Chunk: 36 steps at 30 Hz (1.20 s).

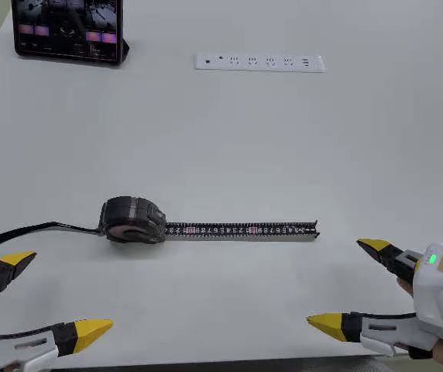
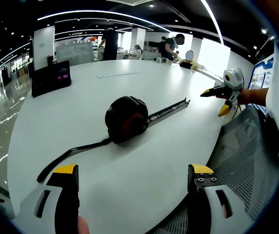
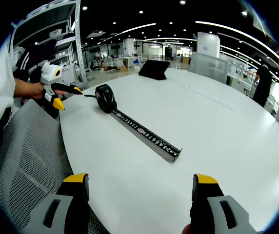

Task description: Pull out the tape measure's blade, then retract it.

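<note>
Both grippers are spread and hold nothing. The case (image 1: 132, 220) lies on the bench (image 1: 206, 132) ahead of the left gripper (image 1: 70, 291). The blade (image 1: 241, 230) lies extended, its hook ahead of the right gripper (image 1: 336, 280). This layout likely lets one gripper steady the case during retraction.

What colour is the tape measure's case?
The case is black with a reddish-brown side, clearest in the left gripper view.

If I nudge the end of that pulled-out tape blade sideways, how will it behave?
The blade is long and thin, lying on the smooth table, so it probably slides and bends easily. The bulky case likely anchors it, acting as a pivot.
</note>
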Tool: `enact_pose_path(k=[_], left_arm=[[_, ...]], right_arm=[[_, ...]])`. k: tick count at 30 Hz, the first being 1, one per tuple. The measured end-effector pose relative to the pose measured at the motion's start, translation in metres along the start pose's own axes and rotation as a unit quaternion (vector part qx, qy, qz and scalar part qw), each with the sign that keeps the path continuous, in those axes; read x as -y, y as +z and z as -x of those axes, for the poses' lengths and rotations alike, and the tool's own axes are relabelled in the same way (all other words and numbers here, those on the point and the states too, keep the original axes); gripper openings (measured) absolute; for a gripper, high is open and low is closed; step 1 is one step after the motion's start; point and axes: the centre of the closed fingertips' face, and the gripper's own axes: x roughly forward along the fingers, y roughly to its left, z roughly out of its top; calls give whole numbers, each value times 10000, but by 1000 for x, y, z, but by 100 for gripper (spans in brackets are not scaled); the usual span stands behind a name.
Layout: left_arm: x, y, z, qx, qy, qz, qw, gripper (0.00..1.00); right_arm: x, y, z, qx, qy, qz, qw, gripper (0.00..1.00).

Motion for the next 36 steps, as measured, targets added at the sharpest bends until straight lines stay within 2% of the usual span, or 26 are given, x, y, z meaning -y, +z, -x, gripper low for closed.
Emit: enact_pose_path(k=[6,13,36], left_arm=[[-1,1,1,-2,2,3,10000,90],[0,-2,0,-55,-23,13,10000,90],[1,2,0,-29,-22,-26,10000,90]], right_arm=[[-3,-2,1,-42,22,-12,10000,86],[-2,-3,2,-59,15,-27,10000,85],[3,1,4,-15,-38,-22,10000,84]])
